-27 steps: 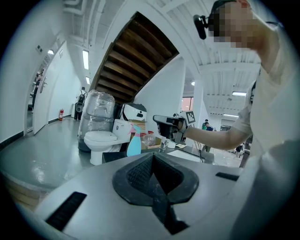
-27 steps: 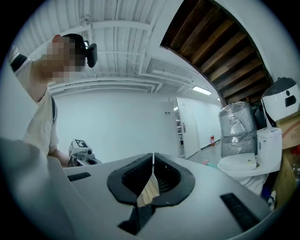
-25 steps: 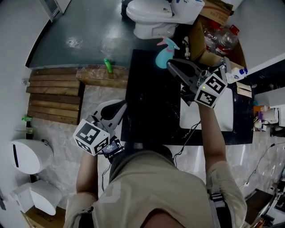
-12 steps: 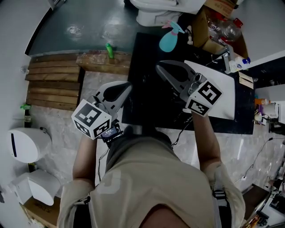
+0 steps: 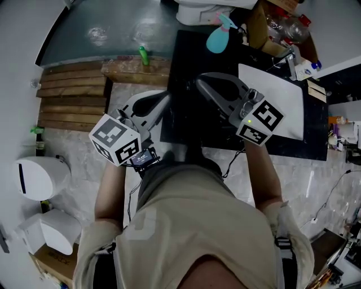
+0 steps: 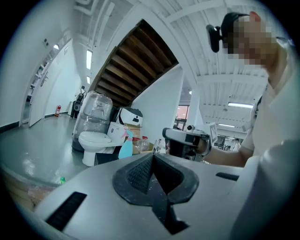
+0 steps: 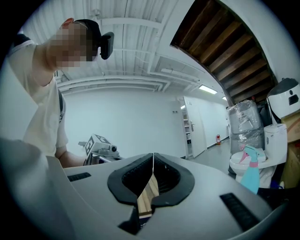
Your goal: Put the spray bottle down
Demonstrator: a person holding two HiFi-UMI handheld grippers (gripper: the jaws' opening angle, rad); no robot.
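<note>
Spray bottle [image 5: 217, 38] is standing upright at the far edge of the black worktop [image 5: 186, 62], near the toilet [image 5: 194, 11] and well apart from both grippers. Left gripper [image 5: 162, 104] is hovering at the worktop's left edge, jaws closed on nothing. Right gripper [image 5: 204, 84] is hovering over the worktop, jaws pressed together (also empty).

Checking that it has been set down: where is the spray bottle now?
In the head view the spray bottle stands upright near the top centre, at the black countertop's far edge, beside the toilet.
</note>
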